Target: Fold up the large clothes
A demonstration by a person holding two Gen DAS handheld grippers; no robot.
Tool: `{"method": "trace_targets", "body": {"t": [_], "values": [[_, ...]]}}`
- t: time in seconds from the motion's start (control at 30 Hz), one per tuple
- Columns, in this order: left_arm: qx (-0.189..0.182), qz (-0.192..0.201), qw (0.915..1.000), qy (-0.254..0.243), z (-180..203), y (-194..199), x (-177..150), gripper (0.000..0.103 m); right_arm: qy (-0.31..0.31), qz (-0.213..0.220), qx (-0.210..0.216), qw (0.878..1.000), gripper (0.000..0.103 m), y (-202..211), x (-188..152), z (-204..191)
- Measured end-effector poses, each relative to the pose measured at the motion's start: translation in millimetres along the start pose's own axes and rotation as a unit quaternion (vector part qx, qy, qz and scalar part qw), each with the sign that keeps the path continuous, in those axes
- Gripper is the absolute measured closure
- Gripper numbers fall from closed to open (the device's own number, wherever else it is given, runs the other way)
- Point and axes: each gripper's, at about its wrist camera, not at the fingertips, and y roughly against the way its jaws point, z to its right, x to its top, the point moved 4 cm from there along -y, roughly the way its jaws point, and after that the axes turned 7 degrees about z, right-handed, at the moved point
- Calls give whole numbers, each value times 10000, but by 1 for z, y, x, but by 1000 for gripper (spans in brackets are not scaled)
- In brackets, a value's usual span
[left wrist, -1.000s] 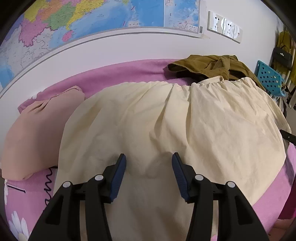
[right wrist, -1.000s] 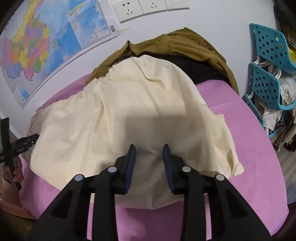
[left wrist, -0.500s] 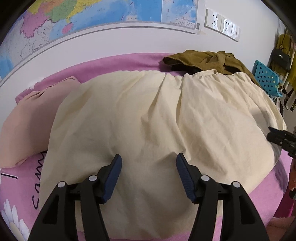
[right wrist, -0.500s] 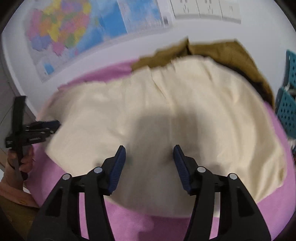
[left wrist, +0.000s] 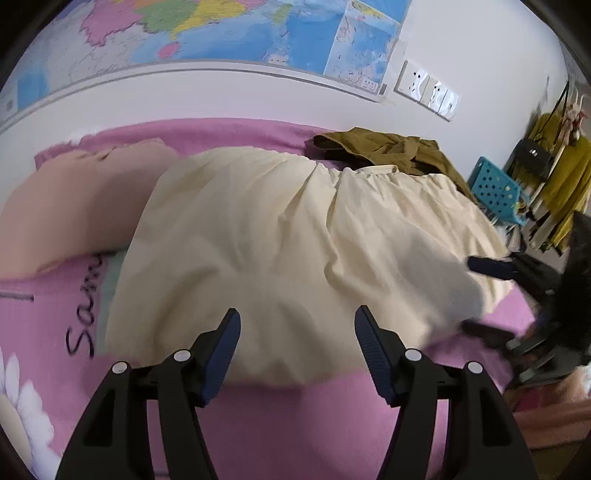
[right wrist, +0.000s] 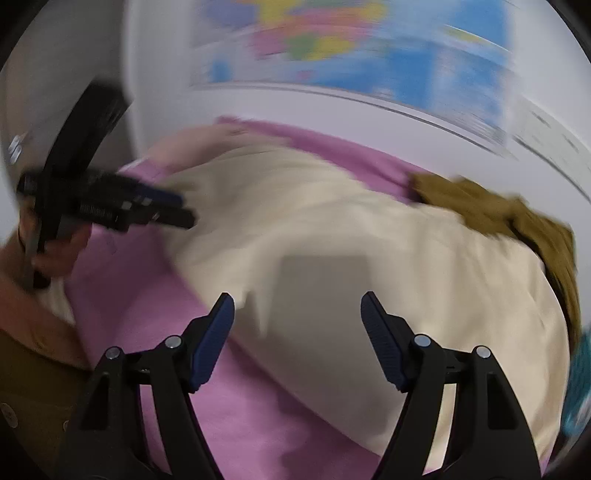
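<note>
A large cream garment (left wrist: 295,240) lies spread over a pink bed (left wrist: 295,424); it also shows in the right wrist view (right wrist: 369,258), blurred. My left gripper (left wrist: 297,332) is open and empty, above the garment's near hem. My right gripper (right wrist: 297,317) is open and empty, over the garment's near edge. The right gripper appears at the right of the left wrist view (left wrist: 491,299), open astride the garment's right corner. The left gripper appears at the left of the right wrist view (right wrist: 162,206), beside the garment's left edge.
An olive-brown garment (left wrist: 388,151) lies at the far right of the bed by the wall. A peach pillow (left wrist: 74,206) lies at the left. A wall map (left wrist: 221,33) and sockets (left wrist: 428,92) are behind. A blue perforated rack (left wrist: 498,192) stands right of the bed.
Both grippers have pulled back toward the near bed edge and opened wider. The right gripper swung left and its view is blurred by motion. The garment lies as before.
</note>
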Motion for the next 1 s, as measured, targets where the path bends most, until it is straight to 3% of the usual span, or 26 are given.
{"method": "trace_targets", "body": {"t": [0.17, 0.23, 0.3, 0.5, 0.67, 0.73, 0.83, 1.0], "values": [[-167, -204, 9992, 311, -9, 14, -23, 41, 793, -275, 18, 9965, 31, -25, -7, -34], [-253, -311, 9986, 349, -10, 17, -33, 41, 1184, -285, -265, 9922, 29, -33, -11, -42], [-427, -417, 9973, 422, -9, 16, -42, 40, 1411, -304, -595, 9877, 39, -41, -13, -41], [-888, -647, 9896, 933, -7, -12, -50, 36, 461, -89, -256, 9986, 59, -35, 8, -9], [-1494, -293, 9695, 1921, -26, -22, -27, 33, 19, 55, -154, 9999, 60, -29, 20, 5], [-1637, -54, 9615, 2207, -34, -22, -19, 26, 42, 10, -178, 9998, 60, -33, 17, 2], [-1803, -82, 9474, 2642, -41, -35, -18, 26, -21, -25, -146, 9999, 60, -35, 13, 1], [-1725, -29, 9440, 2813, -44, -55, -4, 29, -314, -5, -35, 9995, 59, -34, 11, 4]]}}
